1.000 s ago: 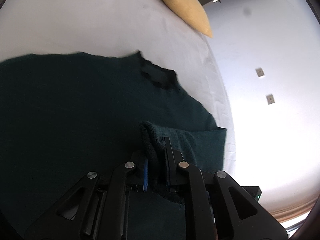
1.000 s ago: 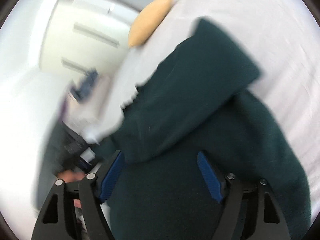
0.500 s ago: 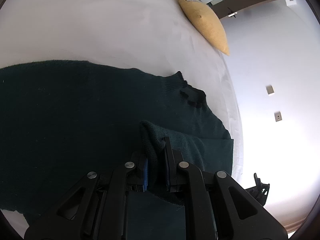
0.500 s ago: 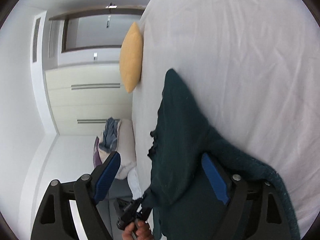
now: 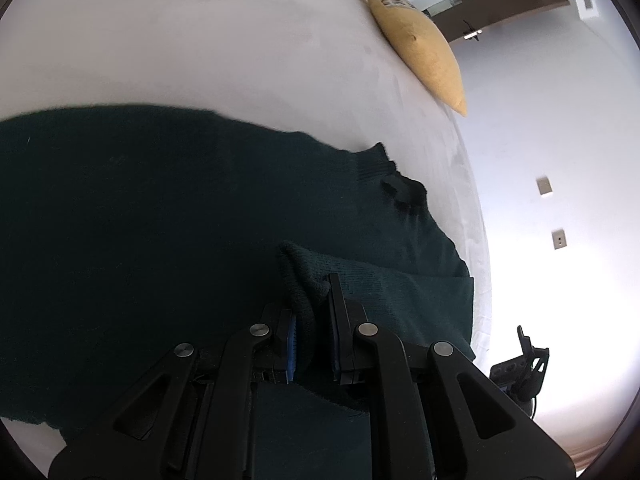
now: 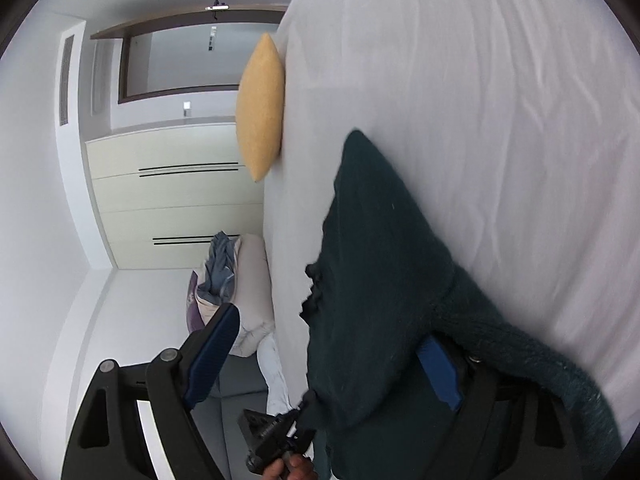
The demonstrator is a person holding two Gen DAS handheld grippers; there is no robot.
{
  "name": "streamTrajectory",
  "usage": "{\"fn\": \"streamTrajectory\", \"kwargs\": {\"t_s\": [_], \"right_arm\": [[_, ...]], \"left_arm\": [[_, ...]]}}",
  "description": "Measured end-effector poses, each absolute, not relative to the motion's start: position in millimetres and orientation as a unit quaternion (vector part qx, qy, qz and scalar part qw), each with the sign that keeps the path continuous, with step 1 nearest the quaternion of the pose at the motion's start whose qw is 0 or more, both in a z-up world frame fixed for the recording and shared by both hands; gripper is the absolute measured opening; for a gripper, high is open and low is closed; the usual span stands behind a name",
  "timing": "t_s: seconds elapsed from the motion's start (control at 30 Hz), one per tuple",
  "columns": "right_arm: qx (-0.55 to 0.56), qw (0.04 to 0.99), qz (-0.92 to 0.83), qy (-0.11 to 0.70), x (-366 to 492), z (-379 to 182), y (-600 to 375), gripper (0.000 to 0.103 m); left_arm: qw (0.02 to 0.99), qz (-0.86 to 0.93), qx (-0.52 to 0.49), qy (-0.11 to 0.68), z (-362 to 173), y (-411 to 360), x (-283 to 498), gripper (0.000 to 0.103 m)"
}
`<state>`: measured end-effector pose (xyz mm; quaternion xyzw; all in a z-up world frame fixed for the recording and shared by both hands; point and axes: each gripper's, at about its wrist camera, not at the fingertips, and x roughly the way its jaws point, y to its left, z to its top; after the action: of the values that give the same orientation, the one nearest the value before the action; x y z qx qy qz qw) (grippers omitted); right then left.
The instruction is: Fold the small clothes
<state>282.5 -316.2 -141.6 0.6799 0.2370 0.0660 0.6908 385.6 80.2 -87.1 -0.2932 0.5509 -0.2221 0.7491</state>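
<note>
A dark green knit sweater [image 5: 160,220] lies spread on the white bed [image 5: 180,40], its collar [image 5: 400,188] toward the bed's right edge. My left gripper [image 5: 312,320] is shut on a bunched fold of the sweater, low over the garment. In the right wrist view the sweater [image 6: 380,260] lies along the bed's edge and drapes over the right finger. My right gripper [image 6: 328,352] is open, its blue pads [image 6: 212,344] wide apart, with the sweater between them but not clamped. The other gripper [image 6: 276,436] and a hand show below.
A yellow cushion [image 5: 420,40] stands on the bed near its far edge; it also shows in the right wrist view [image 6: 260,108]. A pile of clothes [image 6: 220,268] lies on a pale seat beside the bed. White drawers [image 6: 168,192] stand behind.
My right gripper has swung away from the sweater to the bed's left edge and stays open. My left gripper keeps its hold; the collar has shifted right in its view.
</note>
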Motion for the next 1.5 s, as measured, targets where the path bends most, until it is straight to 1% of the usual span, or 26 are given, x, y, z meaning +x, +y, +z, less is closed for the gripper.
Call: {"fn": "streamTrajectory", "kwargs": {"t_s": [0.2,0.33,0.4,0.53,0.67,0.77,0.87,0.9,0.97,1.0,1.03,1.1,1.17,1.23,1.27,1.37,1.5], "right_arm": [[0.645,0.72,0.062,0.247,278.7,-148.4,-306.2,0.079],[0.654,0.712,0.073,0.246,264.5,-149.0,-309.0,0.08],[0.658,0.708,0.081,0.245,254.1,-145.5,-311.4,0.084],[0.639,0.722,0.077,0.253,238.7,-130.2,-319.2,0.086],[0.617,0.746,0.063,0.243,241.8,-110.0,-332.7,0.086],[0.602,0.755,0.074,0.249,265.0,-100.2,-341.6,0.086],[0.568,0.768,0.102,0.278,300.6,-92.7,-340.0,0.086],[0.555,0.771,0.117,0.289,316.3,-91.6,-338.3,0.086],[0.545,0.768,0.134,0.309,339.5,-95.7,-338.2,0.086],[0.543,0.767,0.127,0.317,348.3,-98.5,-340.2,0.086],[0.539,0.768,0.13,0.32,354.6,-100.2,-340.9,0.086],[0.531,0.769,0.133,0.33,370.5,-108.1,-344.4,0.086],[0.532,0.767,0.117,0.338,378.9,-117.4,-349.5,0.086],[0.543,0.757,0.12,0.341,386.3,-129.8,-356.7,0.086],[0.547,0.754,0.121,0.344,387.6,-133.5,-359.3,0.084],[0.537,0.753,0.128,0.359,385.0,-137.9,-359.1,0.077],[0.518,0.748,0.162,0.381,366.8,-133.3,-348.0,0.076]], "left_arm": [[0.747,-0.221,-0.311,0.545,-98.5,87.9,382.1,0.011],[0.752,-0.216,-0.304,0.543,-96.9,87.0,385.7,0.011],[0.755,-0.214,-0.297,0.543,-96.3,84.8,386.8,0.011],[0.759,-0.214,-0.29,0.543,-95.3,85.8,390.8,0.011],[0.758,-0.214,-0.289,0.545,-95.4,87.6,395.4,0.012],[0.759,-0.211,-0.281,0.548,-91.7,87.4,395.8,0.015],[0.775,-0.193,-0.252,0.546,-80.8,88.6,393.9,0.023],[0.784,-0.183,-0.239,0.543,-75.3,90.3,392.9,0.028],[0.81,-0.143,-0.207,0.53,-62.3,97.7,389.5,0.044],[0.824,-0.12,-0.193,0.519,-53.8,100.9,386.3,0.056],[0.841,-0.108,-0.182,0.498,-42.5,102.6,381.5,0.058],[0.856,-0.121,-0.173,0.472,-29.2,95.8,374.6,0.058],[0.858,-0.152,-0.145,0.469,-24.9,72.4,370.0,0.058],[0.857,-0.174,-0.085,0.478,-33.1,36.4,367.0,0.058],[0.853,-0.178,-0.066,0.486,-41.3,24.0,366.6,0.058],[0.844,-0.171,-0.046,0.506,-68.4,4.6,363.3,0.058],[0.854,-0.167,-0.026,0.492,-71.0,1.7,357.5,0.058]]}}
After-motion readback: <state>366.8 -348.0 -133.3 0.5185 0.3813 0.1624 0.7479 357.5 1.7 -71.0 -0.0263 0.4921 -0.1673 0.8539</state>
